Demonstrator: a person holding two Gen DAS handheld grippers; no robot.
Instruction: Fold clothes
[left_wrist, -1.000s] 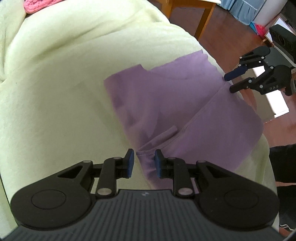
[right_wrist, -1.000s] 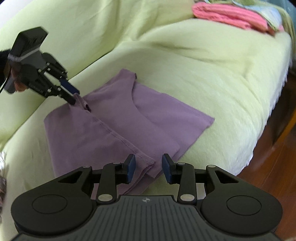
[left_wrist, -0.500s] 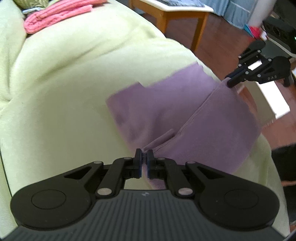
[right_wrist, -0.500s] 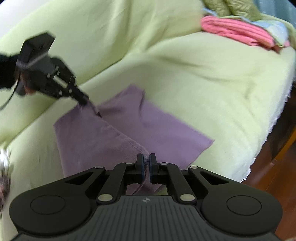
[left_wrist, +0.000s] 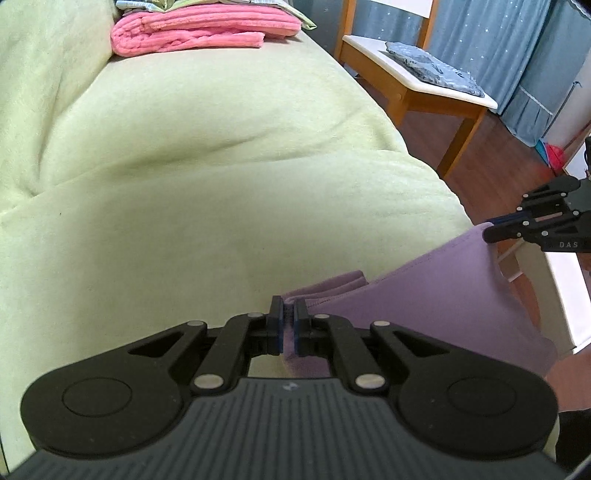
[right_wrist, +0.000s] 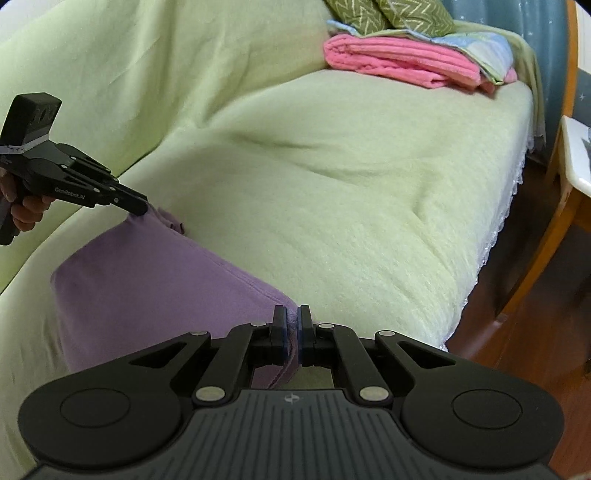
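Observation:
A purple garment (left_wrist: 424, 306) lies on a pale green sofa cover (left_wrist: 221, 184). My left gripper (left_wrist: 289, 317) is shut on one corner of its folded edge. My right gripper (right_wrist: 291, 325) is shut on the other corner of that edge. The cloth (right_wrist: 147, 280) is stretched between the two and lifted off the sofa (right_wrist: 351, 184). In the left wrist view the right gripper (left_wrist: 491, 227) shows at the far right, pinching the cloth. In the right wrist view the left gripper (right_wrist: 142, 206) shows at the left, pinching the cloth.
A folded pink towel (left_wrist: 195, 29) and patterned cushions (right_wrist: 388, 14) sit at the far end of the sofa. A wooden side table (left_wrist: 417, 85) with a grey cloth stands beyond the sofa's front edge, on a wood floor (right_wrist: 535, 332).
Both grippers were open over the flat garment; they closed on its folded edge and have lifted it, pulling it toward the near side of the sofa.

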